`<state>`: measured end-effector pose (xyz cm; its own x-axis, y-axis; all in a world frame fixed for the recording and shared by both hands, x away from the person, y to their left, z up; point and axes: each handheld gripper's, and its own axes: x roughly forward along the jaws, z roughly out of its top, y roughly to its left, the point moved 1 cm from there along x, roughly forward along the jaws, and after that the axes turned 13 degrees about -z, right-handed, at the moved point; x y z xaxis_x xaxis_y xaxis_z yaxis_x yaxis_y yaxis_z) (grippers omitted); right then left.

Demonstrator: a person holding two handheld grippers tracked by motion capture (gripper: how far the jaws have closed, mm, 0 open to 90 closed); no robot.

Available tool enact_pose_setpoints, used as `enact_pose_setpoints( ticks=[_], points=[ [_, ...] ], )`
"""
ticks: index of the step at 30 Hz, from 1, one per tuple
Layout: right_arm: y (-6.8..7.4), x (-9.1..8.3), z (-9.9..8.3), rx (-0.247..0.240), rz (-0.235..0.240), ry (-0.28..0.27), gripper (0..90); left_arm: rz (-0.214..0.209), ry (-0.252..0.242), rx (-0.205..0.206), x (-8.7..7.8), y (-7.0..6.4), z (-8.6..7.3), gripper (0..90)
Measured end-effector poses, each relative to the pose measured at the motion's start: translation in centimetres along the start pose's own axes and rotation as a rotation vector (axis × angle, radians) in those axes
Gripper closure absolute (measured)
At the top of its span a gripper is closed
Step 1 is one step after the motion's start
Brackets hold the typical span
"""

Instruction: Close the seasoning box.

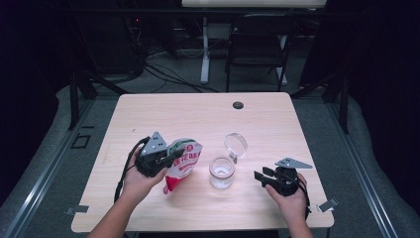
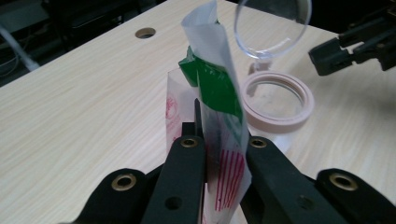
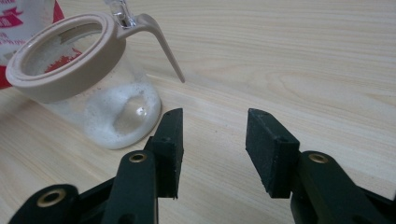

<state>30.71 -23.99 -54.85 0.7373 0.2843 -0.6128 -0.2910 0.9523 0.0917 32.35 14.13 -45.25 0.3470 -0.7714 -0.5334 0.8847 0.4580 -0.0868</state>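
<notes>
From the high view, your left tongs [image 1: 171,157] are clamped on the red, white and green pouch [image 1: 184,162], holding it upright with its bottom corner near the surface [image 1: 198,111], just left of the clear jar [image 1: 221,172]; that grip probably keeps the pouch's mouth high and ready to tip toward the jar. The jar's hinged lid [image 1: 235,145] stands open behind it, so the opening is free. Your right tongs [image 1: 262,175] rest to the jar's right, apart and holding nothing, near enough to steady it. A round cable hole [image 1: 238,105] sits well back on the surface, and a folding chair [image 1: 257,42] stands on the floor beyond. In the left gripper view, the jaws pinch the pouch [image 2: 219,116] flat between them, its folded top rising above; the jar's beige rim [image 2: 275,101] lies just past it with the lid [image 2: 273,25] raised, and the other gripper [image 2: 355,46] shows farther right. In the right gripper view, the jaws stand open, aimed just beside the jar [image 3: 93,88], which has white grains at its bottom; its latch tab [image 3: 161,39] juts toward you and could catch a jaw.
</notes>
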Motion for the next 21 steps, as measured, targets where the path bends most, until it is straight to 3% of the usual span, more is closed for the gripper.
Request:
enact_pose_setpoints(
  ticks=[6, 13, 21],
  points=[
    [0.3, -0.4, 0.1, -0.007, 0.001, -0.015, 59.3, -0.033, -0.006, -0.015, -0.1, -0.6, -1.4, 89.9],
    [0.7, -1.4, 0.5, -0.028, 0.025, -0.019, 68.1, -0.065, -0.03, -0.043, 0.3, -1.0, -2.7, 89.6],
    [2.6, -3.7, 2.2, -0.11, 0.069, -0.054, 75.8, -0.084, -0.063, -0.055, 0.8, -1.4, -3.3, 89.5]
  ],
)
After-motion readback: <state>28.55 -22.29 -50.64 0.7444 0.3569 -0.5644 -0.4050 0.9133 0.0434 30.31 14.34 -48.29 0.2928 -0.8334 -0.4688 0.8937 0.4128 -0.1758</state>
